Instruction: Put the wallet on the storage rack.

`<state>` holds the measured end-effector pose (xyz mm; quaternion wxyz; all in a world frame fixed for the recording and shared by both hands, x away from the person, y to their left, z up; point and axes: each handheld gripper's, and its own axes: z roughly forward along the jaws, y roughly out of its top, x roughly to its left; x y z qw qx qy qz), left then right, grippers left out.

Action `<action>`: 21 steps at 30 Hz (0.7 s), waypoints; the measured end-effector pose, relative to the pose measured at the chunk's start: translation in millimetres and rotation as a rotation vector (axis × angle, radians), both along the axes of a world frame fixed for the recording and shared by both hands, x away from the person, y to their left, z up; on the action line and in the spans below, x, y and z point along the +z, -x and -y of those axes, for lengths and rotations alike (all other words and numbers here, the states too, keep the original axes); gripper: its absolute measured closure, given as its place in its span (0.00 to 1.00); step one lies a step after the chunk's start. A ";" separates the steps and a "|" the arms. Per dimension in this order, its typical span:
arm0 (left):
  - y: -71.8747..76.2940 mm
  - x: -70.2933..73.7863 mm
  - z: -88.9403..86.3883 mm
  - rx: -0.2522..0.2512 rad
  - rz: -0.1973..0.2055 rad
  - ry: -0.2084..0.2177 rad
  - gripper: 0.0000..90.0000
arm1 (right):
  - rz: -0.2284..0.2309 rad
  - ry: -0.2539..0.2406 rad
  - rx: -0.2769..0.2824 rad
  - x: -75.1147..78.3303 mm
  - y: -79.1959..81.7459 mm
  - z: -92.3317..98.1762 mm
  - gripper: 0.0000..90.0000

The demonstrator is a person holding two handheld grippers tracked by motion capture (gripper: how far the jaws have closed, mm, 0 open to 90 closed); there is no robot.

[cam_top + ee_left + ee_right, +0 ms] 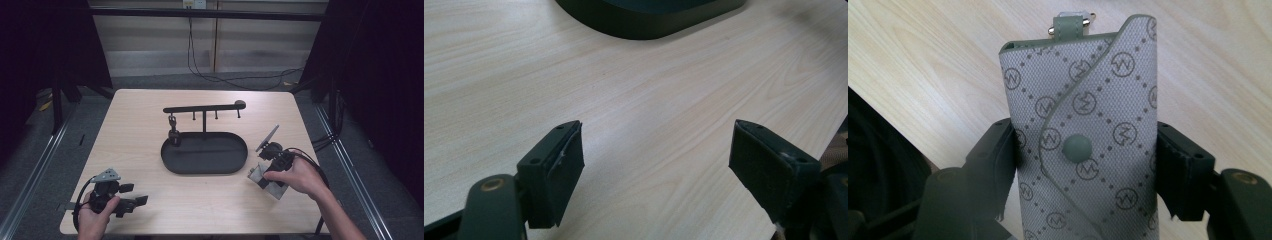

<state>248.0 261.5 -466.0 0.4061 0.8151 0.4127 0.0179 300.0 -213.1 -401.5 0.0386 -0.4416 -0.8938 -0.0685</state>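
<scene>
The right gripper has its jaws clamped on a grey patterned key pouch, just above the table's right edge; best kept level nearing the hook rack; the left gripper gapes empty.

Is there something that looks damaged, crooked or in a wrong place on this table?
Nothing stands out. The black tray and its hook rack stand upright, the key pouch sits straight in the right gripper, snap closed; the left gripper is open.

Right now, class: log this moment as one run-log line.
right gripper: shut on key pouch | left gripper: open, nothing between | hook stand: one item hanging
</scene>
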 end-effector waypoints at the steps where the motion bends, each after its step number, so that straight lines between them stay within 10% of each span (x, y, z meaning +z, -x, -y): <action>1: -0.2 -0.1 -0.1 0.000 -0.002 -0.001 0.24 | 0.000 0.004 0.002 2.3 -1.5 -0.1 0.37; 21: 0.1 -0.5 0.0 0.000 -0.005 -0.002 0.24 | -0.025 -0.002 -0.052 24.5 -42.6 -6.4 0.37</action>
